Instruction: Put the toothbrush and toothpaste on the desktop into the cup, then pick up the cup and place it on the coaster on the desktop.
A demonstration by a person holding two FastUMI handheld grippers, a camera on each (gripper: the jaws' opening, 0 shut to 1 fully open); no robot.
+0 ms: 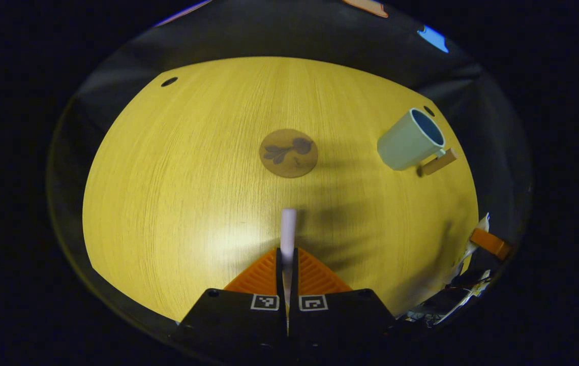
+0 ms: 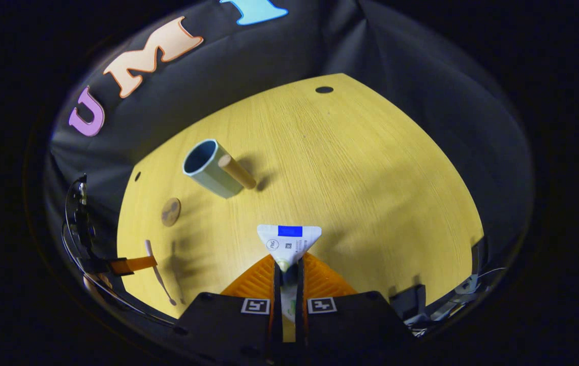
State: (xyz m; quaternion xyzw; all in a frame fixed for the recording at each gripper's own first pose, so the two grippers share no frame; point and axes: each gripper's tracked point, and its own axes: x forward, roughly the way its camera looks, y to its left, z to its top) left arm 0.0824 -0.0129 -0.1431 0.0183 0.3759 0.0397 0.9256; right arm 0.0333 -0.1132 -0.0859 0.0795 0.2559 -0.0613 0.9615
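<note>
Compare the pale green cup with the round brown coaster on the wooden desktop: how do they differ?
The pale green cup stands tall with an open mouth and a wooden handle; the round brown coaster lies flat as a thin disc. The cup's outside is plain, while the coaster bears a dark plant-like motif. The cup sits near the desktop's edge, the coaster nearer its middle. Both have round outlines and hold nothing.

We see a pale green mug (image 1: pixel 409 142) with dark blue inside, a brown flower-printed coaster (image 1: pixel 288 153), and yellow wood-grain desktop (image 1: pixel 177 193).
</note>
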